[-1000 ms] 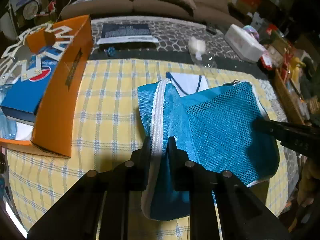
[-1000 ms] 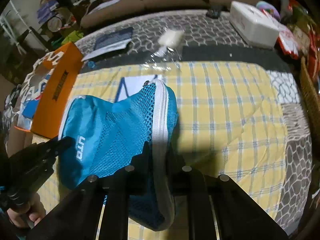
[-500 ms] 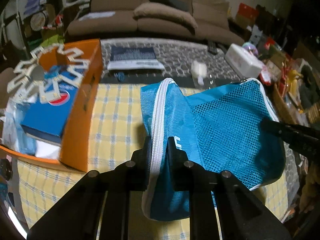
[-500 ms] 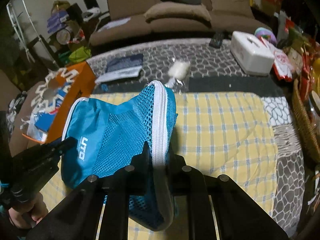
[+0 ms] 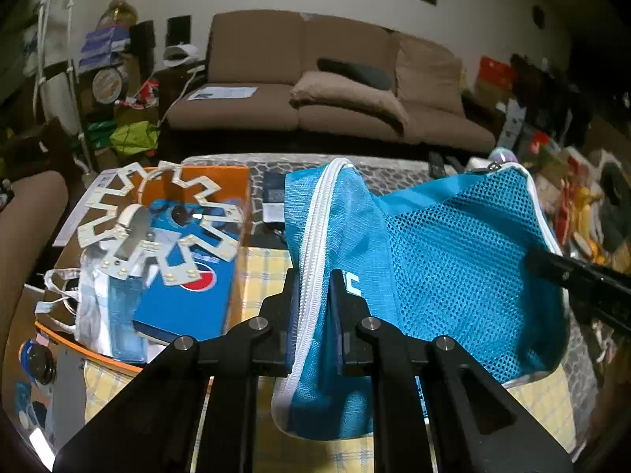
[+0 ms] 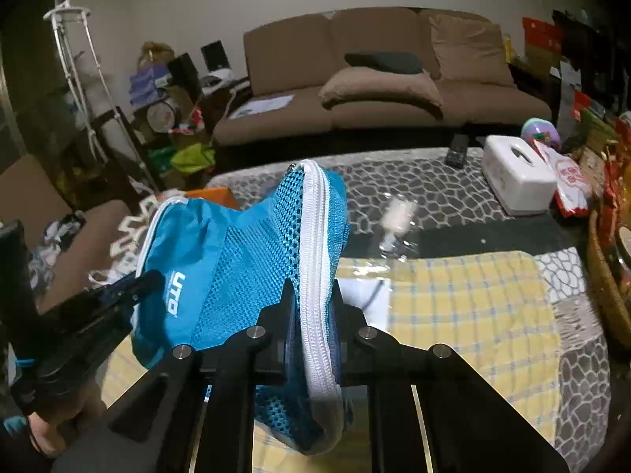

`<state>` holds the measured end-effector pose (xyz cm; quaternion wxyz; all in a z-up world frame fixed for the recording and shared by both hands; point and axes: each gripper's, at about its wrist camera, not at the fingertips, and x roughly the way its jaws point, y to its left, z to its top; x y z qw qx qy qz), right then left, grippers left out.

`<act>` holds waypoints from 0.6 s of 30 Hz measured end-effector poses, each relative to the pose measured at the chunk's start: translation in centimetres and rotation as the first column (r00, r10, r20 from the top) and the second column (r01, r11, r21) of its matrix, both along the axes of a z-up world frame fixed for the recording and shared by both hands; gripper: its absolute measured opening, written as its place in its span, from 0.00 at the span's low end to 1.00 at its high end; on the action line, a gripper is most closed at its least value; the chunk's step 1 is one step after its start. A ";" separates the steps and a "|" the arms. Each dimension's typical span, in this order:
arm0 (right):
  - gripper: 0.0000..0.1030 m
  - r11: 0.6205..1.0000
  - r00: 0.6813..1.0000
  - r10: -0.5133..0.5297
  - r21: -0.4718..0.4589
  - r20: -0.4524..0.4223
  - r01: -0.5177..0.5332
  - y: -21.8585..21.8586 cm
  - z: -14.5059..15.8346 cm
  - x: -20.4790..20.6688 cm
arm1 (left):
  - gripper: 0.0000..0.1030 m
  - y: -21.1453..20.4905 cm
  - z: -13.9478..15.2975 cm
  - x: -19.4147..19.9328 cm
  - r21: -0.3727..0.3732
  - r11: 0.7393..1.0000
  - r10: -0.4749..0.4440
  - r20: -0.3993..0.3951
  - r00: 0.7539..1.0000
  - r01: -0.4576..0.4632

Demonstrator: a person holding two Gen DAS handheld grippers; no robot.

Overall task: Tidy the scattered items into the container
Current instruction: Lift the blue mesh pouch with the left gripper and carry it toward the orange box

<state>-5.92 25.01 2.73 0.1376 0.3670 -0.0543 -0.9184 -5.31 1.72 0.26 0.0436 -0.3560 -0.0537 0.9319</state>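
Note:
A blue mesh pouch (image 5: 445, 260) with a white zipper hangs in the air between both grippers, above the yellow checked cloth (image 5: 260, 272). My left gripper (image 5: 313, 287) is shut on its left zipper edge. My right gripper (image 6: 313, 295) is shut on its right zipper edge; the pouch (image 6: 236, 268) shows there too. The orange box (image 5: 221, 175) stands at the left, holding a blue Pepsi carton (image 5: 189, 287) and a white star-shaped LED panel (image 5: 157, 220). A white paper (image 6: 366, 295) lies on the cloth under the pouch.
A clear plastic bottle (image 6: 398, 220) lies on the patterned table cover beyond the cloth. A white tissue box (image 6: 516, 173) and snack packets (image 6: 572, 181) stand at the right. A wicker basket (image 6: 603, 276) is at the far right. A brown sofa (image 6: 378, 75) is behind.
Both grippers have lifted the blue pouch off the cloth and raised it; the views tilted up toward the sofa. The orange box's contents now show from above.

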 end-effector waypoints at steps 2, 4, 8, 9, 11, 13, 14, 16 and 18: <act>0.13 1.000 1.000 0.009 -0.004 -0.013 -0.009 -0.8 0.4 -0.1 | 0.12 -0.8 0.4 -0.1 0.009 1.000 0.014 -0.006 1.000 -0.014; 0.13 1.000 0.999 0.020 -0.006 -0.031 -0.021 -1.8 0.8 -0.1 | 0.12 -1.8 1.0 -0.1 0.022 0.999 0.032 -0.017 0.999 -0.032; 0.12 0.999 0.997 0.040 -0.014 -0.063 -0.041 -3.5 1.6 -0.3 | 0.12 -4.0 2.3 0.1 0.033 0.997 0.064 -0.047 0.997 -0.062; 0.12 0.999 0.996 0.040 -0.006 -0.076 -0.041 -4.1 2.0 -0.4 | 0.12 -4.5 2.6 0.3 0.032 0.997 0.072 -0.056 0.996 -0.071; 0.12 0.999 0.994 0.054 0.009 -0.095 -0.054 -5.1 2.5 -0.6 | 0.12 -5.4 3.1 0.3 0.035 0.996 0.090 -0.074 0.993 -0.087; 0.12 0.997 0.991 0.074 -0.004 -0.113 -0.075 -6.3 3.2 -0.7 | 0.12 -6.7 3.7 0.3 0.035 0.993 0.117 -0.095 0.989 -0.114; 0.12 0.996 0.989 0.083 -0.003 -0.124 -0.084 -7.1 3.5 -0.8 | 0.12 -7.2 3.9 0.4 0.037 0.992 0.127 -0.102 0.987 -0.124; 0.12 0.995 0.986 0.098 0.000 -0.136 -0.099 -8.1 3.8 -0.9 | 0.12 -8.5 4.3 0.4 0.044 0.988 0.151 -0.112 0.982 -0.147; 0.12 0.993 0.983 0.114 0.002 -0.145 -0.115 -9.3 4.1 -1.2 | 0.12 -9.6 4.5 0.3 0.053 0.985 0.172 -0.117 0.978 -0.167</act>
